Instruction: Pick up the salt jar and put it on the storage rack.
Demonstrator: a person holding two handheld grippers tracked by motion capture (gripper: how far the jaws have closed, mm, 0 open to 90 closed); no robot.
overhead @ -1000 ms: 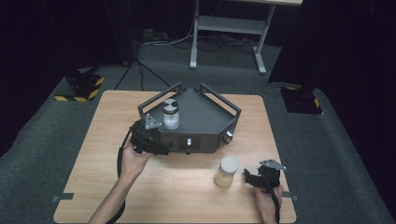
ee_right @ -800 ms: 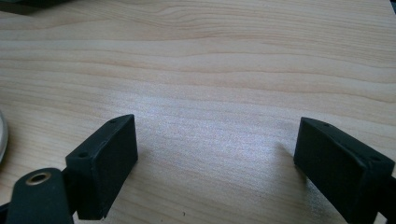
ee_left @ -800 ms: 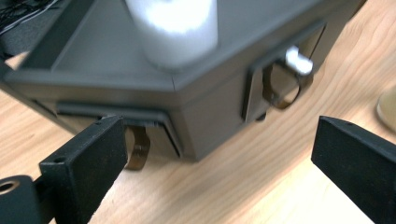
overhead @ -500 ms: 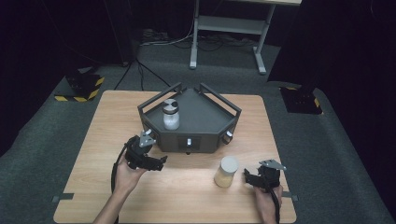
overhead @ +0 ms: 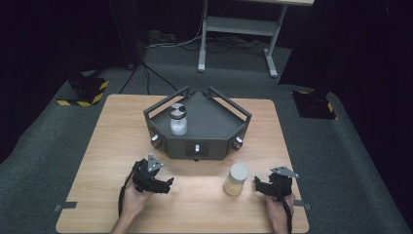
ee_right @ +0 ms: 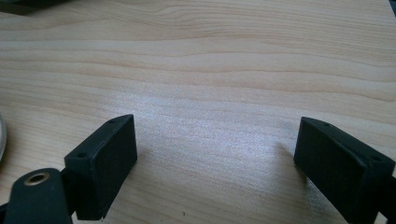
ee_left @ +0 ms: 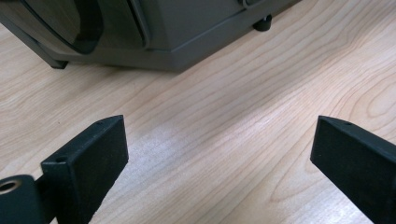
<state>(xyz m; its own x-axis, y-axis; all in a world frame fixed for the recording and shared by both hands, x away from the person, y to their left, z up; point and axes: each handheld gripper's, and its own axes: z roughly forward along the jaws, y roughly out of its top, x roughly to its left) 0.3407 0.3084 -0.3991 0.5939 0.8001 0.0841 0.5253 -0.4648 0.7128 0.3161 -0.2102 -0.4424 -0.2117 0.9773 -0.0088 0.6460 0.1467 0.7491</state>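
Observation:
A dark grey angular device [overhead: 204,127] stands at the middle of the wooden table [overhead: 112,131], and a clear jar with a grey lid [overhead: 178,119] sits on its top, left of centre. A second jar, cream-coloured with a pale lid [overhead: 236,178], stands on the table in front of the device. My left gripper [overhead: 165,185] rests low on the table near the front left, open, with only bare wood between its jaws [ee_left: 219,154]. To the right of the cream jar my right gripper [overhead: 259,185] is open too, nothing between its jaws [ee_right: 215,154].
The device's front base [ee_left: 154,42] lies just ahead of the left gripper. Knobs [overhead: 155,140] stick out at the device's front corners. The table's front edge [overhead: 195,229] is close under both hands. Beyond the table are a grey carpet and a metal stand [overhead: 238,29].
My left gripper has pulled back from the device's left front corner toward the table's front edge. The right gripper and both jars have stayed put.

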